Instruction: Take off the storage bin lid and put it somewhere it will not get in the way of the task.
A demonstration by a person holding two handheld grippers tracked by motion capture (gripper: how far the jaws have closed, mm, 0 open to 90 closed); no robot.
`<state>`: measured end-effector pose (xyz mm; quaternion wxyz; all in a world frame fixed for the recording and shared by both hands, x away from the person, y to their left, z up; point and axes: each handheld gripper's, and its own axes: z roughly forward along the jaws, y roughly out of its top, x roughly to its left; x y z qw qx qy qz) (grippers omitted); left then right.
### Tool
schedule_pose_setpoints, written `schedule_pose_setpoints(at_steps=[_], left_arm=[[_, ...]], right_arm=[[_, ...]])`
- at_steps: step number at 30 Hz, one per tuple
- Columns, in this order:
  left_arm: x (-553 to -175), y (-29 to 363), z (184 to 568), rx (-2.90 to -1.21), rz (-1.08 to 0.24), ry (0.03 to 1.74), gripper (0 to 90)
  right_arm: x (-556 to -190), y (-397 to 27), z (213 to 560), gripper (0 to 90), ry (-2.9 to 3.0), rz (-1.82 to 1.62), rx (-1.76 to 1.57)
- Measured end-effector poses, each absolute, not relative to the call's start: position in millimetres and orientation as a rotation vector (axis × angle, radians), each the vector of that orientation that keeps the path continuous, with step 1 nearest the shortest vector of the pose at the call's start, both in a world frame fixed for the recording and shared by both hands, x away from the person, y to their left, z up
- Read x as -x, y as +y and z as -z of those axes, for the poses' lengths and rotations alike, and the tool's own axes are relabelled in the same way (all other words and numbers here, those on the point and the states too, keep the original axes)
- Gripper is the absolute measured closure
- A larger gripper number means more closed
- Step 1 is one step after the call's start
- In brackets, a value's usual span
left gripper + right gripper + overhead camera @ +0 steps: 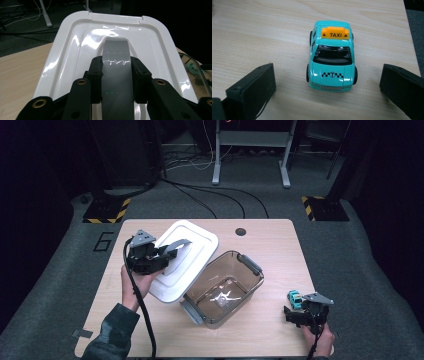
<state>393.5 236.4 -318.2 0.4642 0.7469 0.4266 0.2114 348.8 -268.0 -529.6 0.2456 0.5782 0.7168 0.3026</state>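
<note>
A white plastic lid (192,265) with a grey handle strip (179,245) is held tilted over the table's left half. My left gripper (167,254) is shut on that handle. In the left gripper view the jaws of the left gripper (116,67) press the grey handle (116,50) from both sides, with the lid (75,42) stretching away beyond them. A teal toy taxi (295,298) stands on the table at the right. My right gripper (299,308) is open just behind it. In the right gripper view the taxi (331,57) sits between and slightly beyond the spread jaws of the right gripper (328,70), untouched.
A clear brownish bin (250,265) with grey side latches lies open at the table's middle, a small clear scrap (223,296) on its floor. The wooden table (270,245) has a dark cable hole (240,231) near its far edge. The taxi is close to the right edge.
</note>
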Motion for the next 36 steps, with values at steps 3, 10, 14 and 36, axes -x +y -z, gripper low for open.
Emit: schedule_pose_setpoints(at_steps=[3,10,14,36], left_arm=[[-393.6,246.9,320.3,-1.813,-0.533,1.077,66.7],[-395.2,273.5,335.7,-1.767,-0.545,1.177,66.7],[-398.8,286.2,343.0,-1.742,-0.558,1.226,66.7],[-417.8,330.9,392.8,-1.647,-0.602,1.490,66.7]], right_arm=[[-348.9,-267.9,529.6,0.0,1.954,-0.826,-1.580],[-349.1,-267.6,529.6,0.0,1.950,-0.825,-1.584],[-349.0,-267.8,529.6,0.0,1.953,-0.824,-1.581],[-349.0,-267.7,529.6,0.0,1.953,-0.824,-1.581]])
